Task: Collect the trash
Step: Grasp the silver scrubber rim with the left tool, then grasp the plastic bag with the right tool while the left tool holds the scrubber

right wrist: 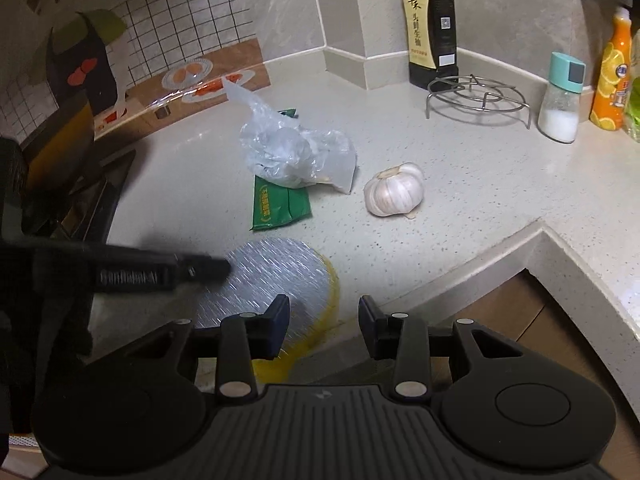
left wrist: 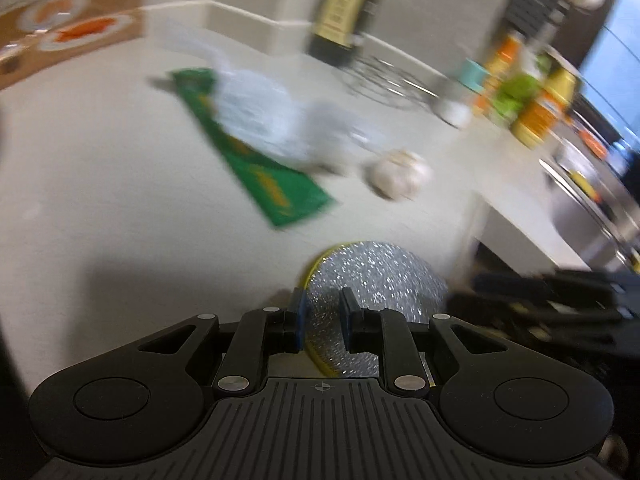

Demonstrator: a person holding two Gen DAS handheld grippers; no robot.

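At 6 o'clock on the counter (right wrist: 480, 184) edge, my left gripper (left wrist: 322, 320) fingers pinch the silver foil lid (left wrist: 376, 280). My right gripper (right wrist: 324, 328) fingers stand narrowly apart, holding nothing. Plastic bag (right wrist: 292, 152) on green packet (right wrist: 280, 208) lies at 12 o'clock, garlic bulb (right wrist: 394, 190) just beside at 3 o'clock.

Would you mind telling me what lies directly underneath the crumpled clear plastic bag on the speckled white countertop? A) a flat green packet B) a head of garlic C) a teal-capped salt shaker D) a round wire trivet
A: in the right wrist view the crumpled clear plastic bag rests on top of the flat green packet, whose lower end sticks out from under it, while the head of garlic sits apart to one side.
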